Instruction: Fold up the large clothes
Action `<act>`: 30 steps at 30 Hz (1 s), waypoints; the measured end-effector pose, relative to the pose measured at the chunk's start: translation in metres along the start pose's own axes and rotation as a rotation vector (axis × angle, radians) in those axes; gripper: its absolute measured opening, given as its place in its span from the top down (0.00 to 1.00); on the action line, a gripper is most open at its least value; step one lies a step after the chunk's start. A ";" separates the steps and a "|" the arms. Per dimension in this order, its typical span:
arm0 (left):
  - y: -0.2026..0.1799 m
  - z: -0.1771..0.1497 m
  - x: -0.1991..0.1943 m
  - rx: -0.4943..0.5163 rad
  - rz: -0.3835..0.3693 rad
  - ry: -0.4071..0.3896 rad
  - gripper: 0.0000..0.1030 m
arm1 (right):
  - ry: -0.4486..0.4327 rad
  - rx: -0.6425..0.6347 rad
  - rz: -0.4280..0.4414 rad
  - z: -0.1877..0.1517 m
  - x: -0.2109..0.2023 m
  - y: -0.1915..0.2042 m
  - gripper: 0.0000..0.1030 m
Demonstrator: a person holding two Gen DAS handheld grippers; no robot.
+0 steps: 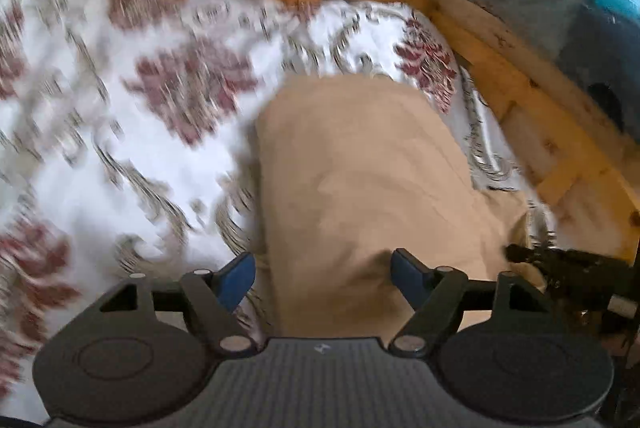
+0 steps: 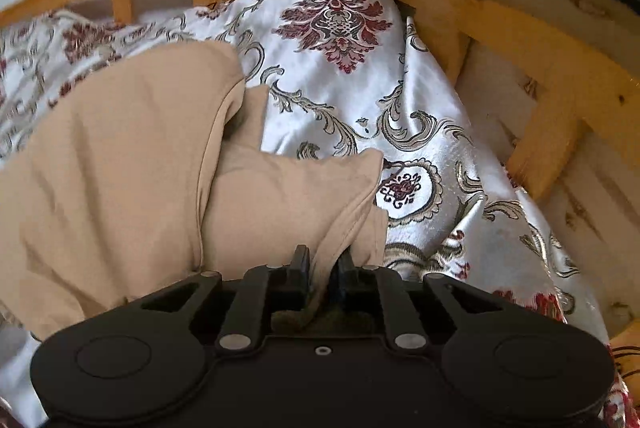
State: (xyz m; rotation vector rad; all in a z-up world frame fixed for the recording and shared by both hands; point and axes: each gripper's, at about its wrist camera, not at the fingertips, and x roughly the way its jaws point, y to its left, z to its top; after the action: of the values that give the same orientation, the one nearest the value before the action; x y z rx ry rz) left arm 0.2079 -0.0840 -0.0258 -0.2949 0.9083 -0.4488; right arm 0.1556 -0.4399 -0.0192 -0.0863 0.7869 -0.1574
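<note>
Beige garment (image 2: 120, 156) pinched by right gripper (image 2: 323, 270); left gripper (image 1: 323, 274) spread wide.

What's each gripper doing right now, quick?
Left gripper: open, holding nothing, above the beige garment.
Right gripper: shut on the beige garment's edge.

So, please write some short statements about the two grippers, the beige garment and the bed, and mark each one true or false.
1. The right gripper is shut on a fold of the beige garment. True.
2. The left gripper is pinching the garment too. False: its jaws stand wide open, with the cloth lying beyond them.
3. The garment lies on a white bedspread with dark red floral motifs. True.
4. The bed frame is black metal. False: it is light wood with slats.
5. The left wrist view is sharp. False: the bedspread is smeared by blur.
</note>
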 end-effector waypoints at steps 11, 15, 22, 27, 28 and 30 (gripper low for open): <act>-0.005 -0.013 0.026 0.107 0.005 0.034 0.25 | -0.348 -0.144 0.176 0.075 -0.019 0.064 0.72; -0.009 -0.016 0.024 0.134 0.022 0.019 0.25 | -0.311 -0.251 0.353 0.107 0.025 0.101 0.72; -0.006 -0.016 0.030 0.137 0.016 0.024 0.25 | -0.181 -0.322 0.327 0.081 0.085 0.128 0.74; -0.006 -0.016 0.033 0.155 0.008 0.037 0.24 | -0.205 -0.266 0.317 0.074 0.085 0.122 0.76; -0.006 -0.017 0.033 0.158 0.011 0.036 0.24 | -0.224 -0.251 0.311 0.072 0.076 0.118 0.76; -0.006 -0.018 0.033 0.158 0.012 0.036 0.24 | -0.253 -0.222 0.305 0.064 0.051 0.103 0.76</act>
State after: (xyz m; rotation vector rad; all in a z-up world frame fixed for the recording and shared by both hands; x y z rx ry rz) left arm 0.2095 -0.1063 -0.0564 -0.1376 0.9033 -0.5132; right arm 0.2477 -0.3462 -0.0236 -0.1909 0.5544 0.2275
